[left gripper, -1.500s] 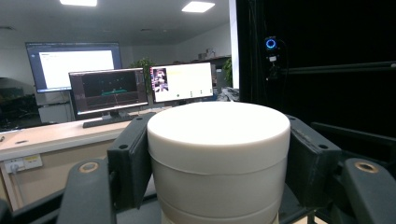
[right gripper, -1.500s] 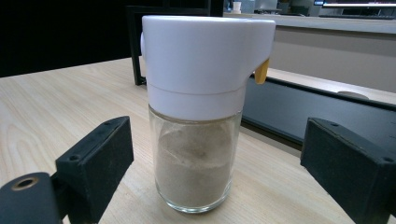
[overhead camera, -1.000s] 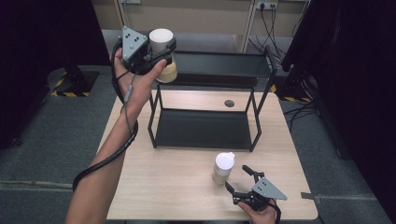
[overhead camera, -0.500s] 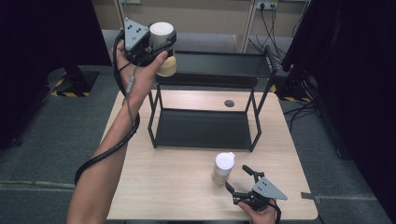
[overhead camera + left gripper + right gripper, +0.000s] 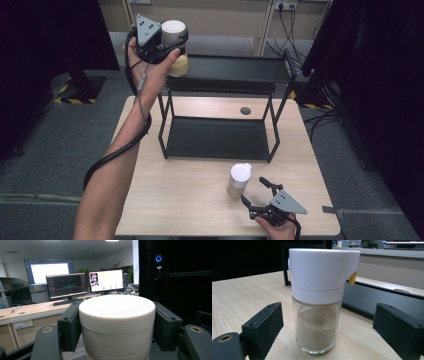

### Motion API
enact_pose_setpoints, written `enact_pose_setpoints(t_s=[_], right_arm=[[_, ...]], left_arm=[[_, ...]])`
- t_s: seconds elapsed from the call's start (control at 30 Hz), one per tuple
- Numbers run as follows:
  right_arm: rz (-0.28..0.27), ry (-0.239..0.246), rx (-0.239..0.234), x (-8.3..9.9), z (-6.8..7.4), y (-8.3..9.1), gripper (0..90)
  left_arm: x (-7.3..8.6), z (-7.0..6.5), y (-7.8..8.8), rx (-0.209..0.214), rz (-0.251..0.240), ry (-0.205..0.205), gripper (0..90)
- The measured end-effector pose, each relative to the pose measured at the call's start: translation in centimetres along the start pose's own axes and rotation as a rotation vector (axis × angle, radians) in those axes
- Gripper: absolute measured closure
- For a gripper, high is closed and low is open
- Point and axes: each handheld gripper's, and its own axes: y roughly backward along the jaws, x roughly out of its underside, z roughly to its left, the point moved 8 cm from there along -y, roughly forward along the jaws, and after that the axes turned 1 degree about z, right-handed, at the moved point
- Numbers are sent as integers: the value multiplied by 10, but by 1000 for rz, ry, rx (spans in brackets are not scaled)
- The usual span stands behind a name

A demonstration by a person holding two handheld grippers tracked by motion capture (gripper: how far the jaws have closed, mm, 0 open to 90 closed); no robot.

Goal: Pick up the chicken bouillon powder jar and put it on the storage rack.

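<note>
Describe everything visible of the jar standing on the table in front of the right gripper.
The jar stands upright on the light wooden table, in front of the black two-tier rack. Its clear glass body is mostly filled with a tan powder. A tall white plastic cap tops it, with a small yellow tab at one side. The right gripper sits open just behind it; its jaws flank the glass without touching. Only the table touches it.
</note>
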Motion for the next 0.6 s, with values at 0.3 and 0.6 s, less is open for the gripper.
enact_pose_setpoints(t_s=[0.3,0.6], right_arm=[[1,0,-2,0,0,0,95],[0,-1,-3,0,0,0,95]], left_arm=[[-1,4,-10,-9,10,-9,330],[6,4,-19,-13,17,-1,330]])
